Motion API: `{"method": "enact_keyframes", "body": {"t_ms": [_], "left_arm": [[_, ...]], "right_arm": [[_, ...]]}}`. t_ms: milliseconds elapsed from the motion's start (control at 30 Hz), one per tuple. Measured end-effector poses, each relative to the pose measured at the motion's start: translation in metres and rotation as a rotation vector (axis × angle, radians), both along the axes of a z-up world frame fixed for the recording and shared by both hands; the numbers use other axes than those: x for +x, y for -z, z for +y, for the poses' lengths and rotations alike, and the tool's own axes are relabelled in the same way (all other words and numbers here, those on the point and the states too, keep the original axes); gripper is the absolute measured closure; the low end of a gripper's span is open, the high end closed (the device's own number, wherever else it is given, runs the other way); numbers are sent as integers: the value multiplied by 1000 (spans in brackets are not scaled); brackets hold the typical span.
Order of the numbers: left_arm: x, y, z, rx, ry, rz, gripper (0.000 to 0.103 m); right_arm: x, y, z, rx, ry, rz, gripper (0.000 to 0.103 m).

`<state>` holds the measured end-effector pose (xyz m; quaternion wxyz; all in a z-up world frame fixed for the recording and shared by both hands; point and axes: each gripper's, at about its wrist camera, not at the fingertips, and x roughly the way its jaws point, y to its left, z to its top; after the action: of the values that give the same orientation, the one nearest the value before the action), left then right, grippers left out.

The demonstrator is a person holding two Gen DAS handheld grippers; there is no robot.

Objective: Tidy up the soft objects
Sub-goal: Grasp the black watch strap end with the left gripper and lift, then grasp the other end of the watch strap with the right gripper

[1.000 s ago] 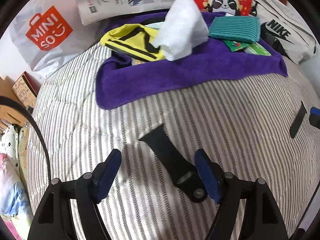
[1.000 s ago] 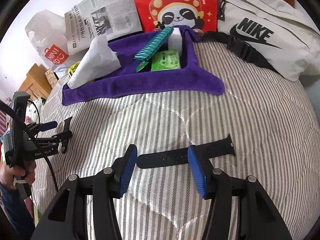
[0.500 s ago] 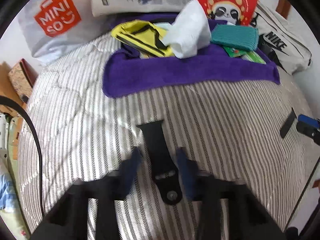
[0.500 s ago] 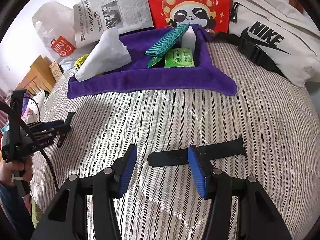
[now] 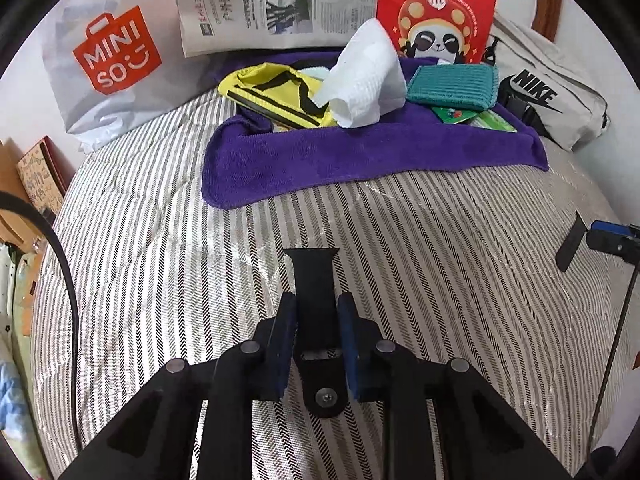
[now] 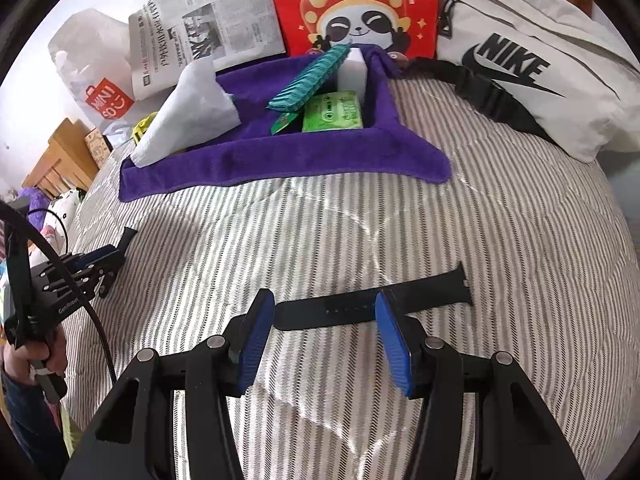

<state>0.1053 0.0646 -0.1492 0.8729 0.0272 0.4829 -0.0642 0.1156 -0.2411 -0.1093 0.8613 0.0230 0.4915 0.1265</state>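
Observation:
Two black watch strap halves lie on a striped quilt. My left gripper is shut on the buckle half: both blue pads press its sides and its far end pokes out ahead. The right wrist view shows that left gripper at the left, with the strap end sticking up. My right gripper is open over the holed half, which lies crosswise between its fingertips, unpressed. Further back, a purple towel holds a white cloth, a yellow pouch and a teal cloth.
Green packets and a white block also sit on the towel. Behind stand a Miniso bag, a newspaper, a red panda bag and a Nike bag. A person's hand holds the left gripper's handle.
The left gripper's jaws came together onto the buckle strap, which now lies straight between the pads instead of slanted. The right gripper and its strap stayed put.

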Motion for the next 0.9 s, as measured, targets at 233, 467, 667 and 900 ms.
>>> {"method": "enact_keyframes", "body": {"t_ms": [233,467,667,900], "left_arm": [[0,2,-2,-15,-8,-30,82],[-4,3,-1,-19,-18,-64,82],[-5,3,0,-23,-11,-83,82],[-7,4,-3,-11,-13,-88,82]], "right_arm": [[-5,4,-11,-9,73,34,51],[15,18,1,-20,183,91,51],[30,27,17,-87,237,115,42],[41,30,47,-177,35,-6,59]]}}
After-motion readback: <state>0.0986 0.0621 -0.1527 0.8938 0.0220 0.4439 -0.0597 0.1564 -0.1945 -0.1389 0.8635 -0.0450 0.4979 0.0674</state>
